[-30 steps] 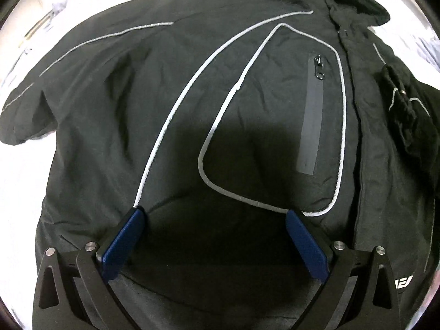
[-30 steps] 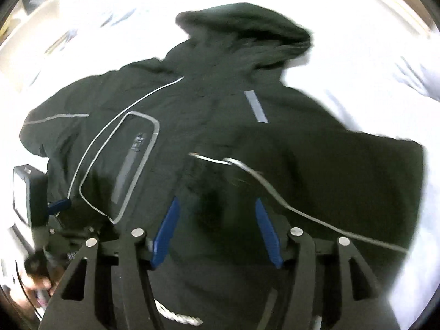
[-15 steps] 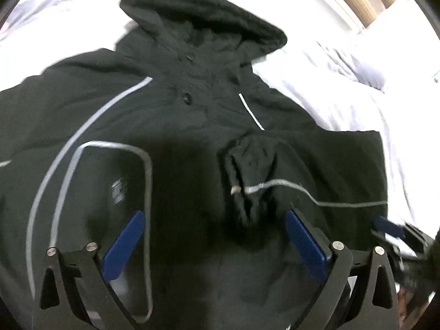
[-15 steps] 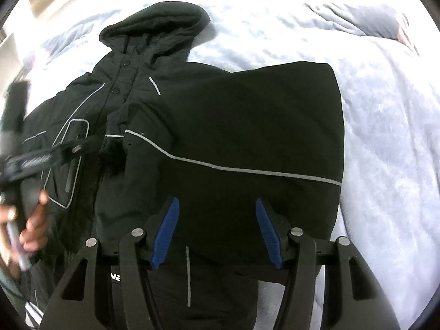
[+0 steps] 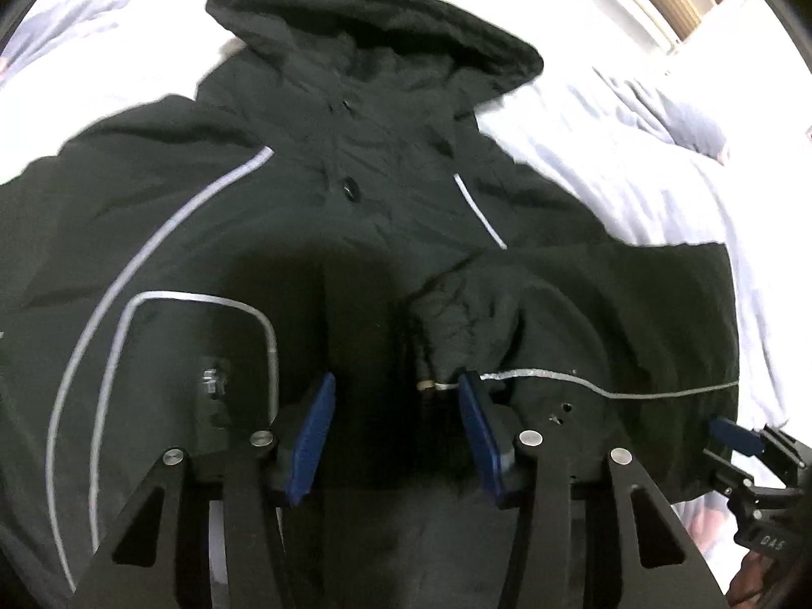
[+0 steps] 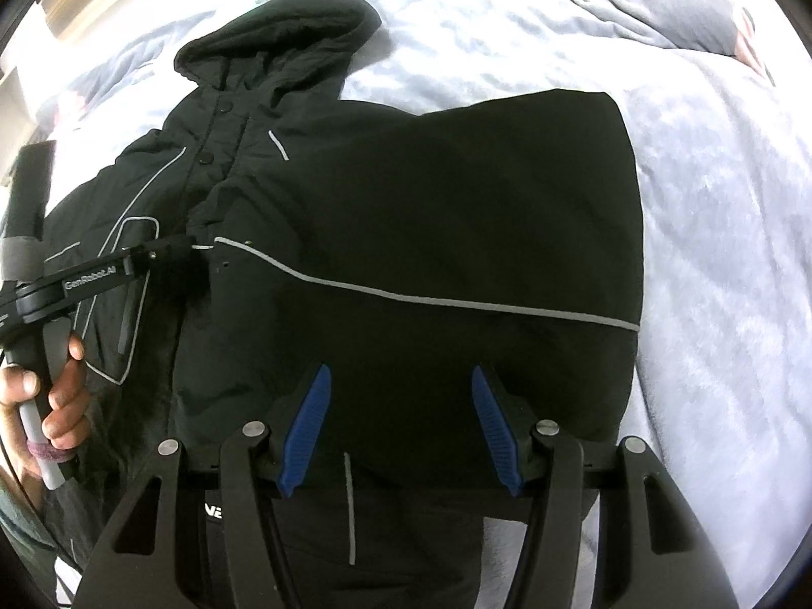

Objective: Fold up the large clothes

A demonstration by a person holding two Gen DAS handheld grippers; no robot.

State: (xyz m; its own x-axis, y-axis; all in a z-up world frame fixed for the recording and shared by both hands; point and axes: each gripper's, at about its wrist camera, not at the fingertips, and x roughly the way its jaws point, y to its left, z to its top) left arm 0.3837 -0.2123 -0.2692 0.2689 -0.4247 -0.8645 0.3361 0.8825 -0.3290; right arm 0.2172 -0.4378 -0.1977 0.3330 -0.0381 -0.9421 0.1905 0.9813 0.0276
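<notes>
1. Lying front-up on the bed (image 6: 710,233), the black hooded jacket (image 6: 457,203) is spread with its hood (image 6: 274,45) farthest away; the left sleeve is not folded yet, by the look of it.
2. The left hand-held gripper (image 5: 393,424) has just been closing around the cuff (image 5: 446,335) of the folded-in sleeve; whether the pads (image 5: 309,436) already pinch cannot be told.
3. The right hand-held gripper (image 6: 401,424) is held half open over the folded panel, gripping nothing.
4. Bare bedding is left free beyond the right fold edge.
</notes>
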